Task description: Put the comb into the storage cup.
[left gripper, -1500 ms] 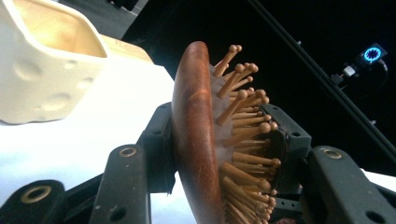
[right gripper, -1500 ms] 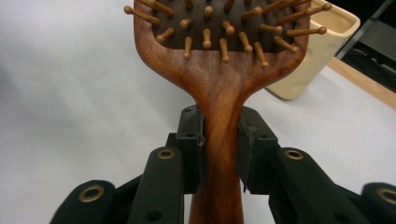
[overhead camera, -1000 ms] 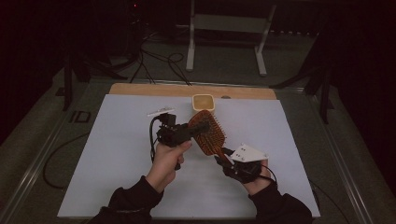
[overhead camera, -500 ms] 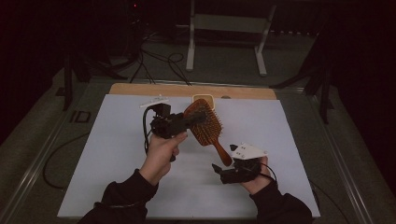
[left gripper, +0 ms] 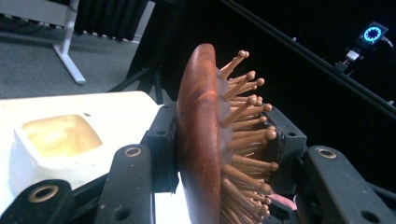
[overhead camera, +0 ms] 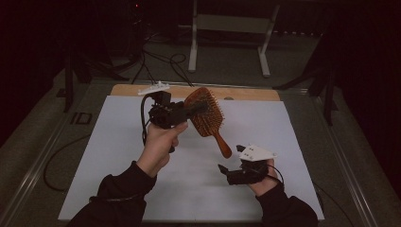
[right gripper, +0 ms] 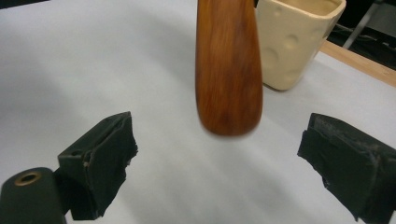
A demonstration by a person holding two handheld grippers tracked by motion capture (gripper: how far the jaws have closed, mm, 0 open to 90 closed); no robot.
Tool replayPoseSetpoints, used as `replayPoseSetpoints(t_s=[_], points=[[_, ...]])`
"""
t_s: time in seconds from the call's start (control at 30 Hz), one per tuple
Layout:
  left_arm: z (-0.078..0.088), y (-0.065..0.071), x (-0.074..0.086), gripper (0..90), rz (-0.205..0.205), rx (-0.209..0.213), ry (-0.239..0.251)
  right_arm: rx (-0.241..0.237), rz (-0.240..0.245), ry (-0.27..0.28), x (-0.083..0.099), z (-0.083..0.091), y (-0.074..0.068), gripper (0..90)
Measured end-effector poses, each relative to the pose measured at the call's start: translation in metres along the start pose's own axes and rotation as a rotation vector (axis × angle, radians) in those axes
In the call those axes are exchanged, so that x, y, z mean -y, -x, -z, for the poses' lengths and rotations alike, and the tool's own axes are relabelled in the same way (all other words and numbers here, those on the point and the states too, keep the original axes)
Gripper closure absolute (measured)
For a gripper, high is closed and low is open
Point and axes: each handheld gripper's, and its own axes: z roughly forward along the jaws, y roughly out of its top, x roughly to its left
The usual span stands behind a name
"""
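Observation:
A wooden paddle hairbrush (overhead camera: 205,116) hangs in the air over the white table sheet (overhead camera: 118,156). My left gripper (overhead camera: 196,109) is shut on its head. In the left gripper view the pads (left gripper: 163,140) press the brush's wooden back (left gripper: 198,116) and its bristle side. The handle (overhead camera: 222,144) slants down to the right. My right gripper (overhead camera: 231,159) sits low on the table, and its jaws have just been opening. In the right gripper view the handle's end (right gripper: 229,70) hovers over the wide gap of the right gripper (right gripper: 229,158), touching neither pad.
A cream square cup (right gripper: 294,42) stands on the sheet behind the handle, also the cup (left gripper: 60,135) left of the brush. A wooden strip (overhead camera: 246,93) runs along the table's far edge. A metal stand (overhead camera: 227,28) and cables lie beyond.
My left gripper has lifted the brush up and away from the table. The right gripper's jaws have spread off the handle, and that hand stayed in place.

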Motion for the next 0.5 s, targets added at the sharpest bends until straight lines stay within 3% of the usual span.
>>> replayPoseSetpoints(t_s=[0.5], points=[[-0.001, -0.003, -0.043, 55.1, -0.052, -0.072, 0.035, 0.016, -0.004, 0.033, 0.001, 0.005, 0.001, 9.2]])
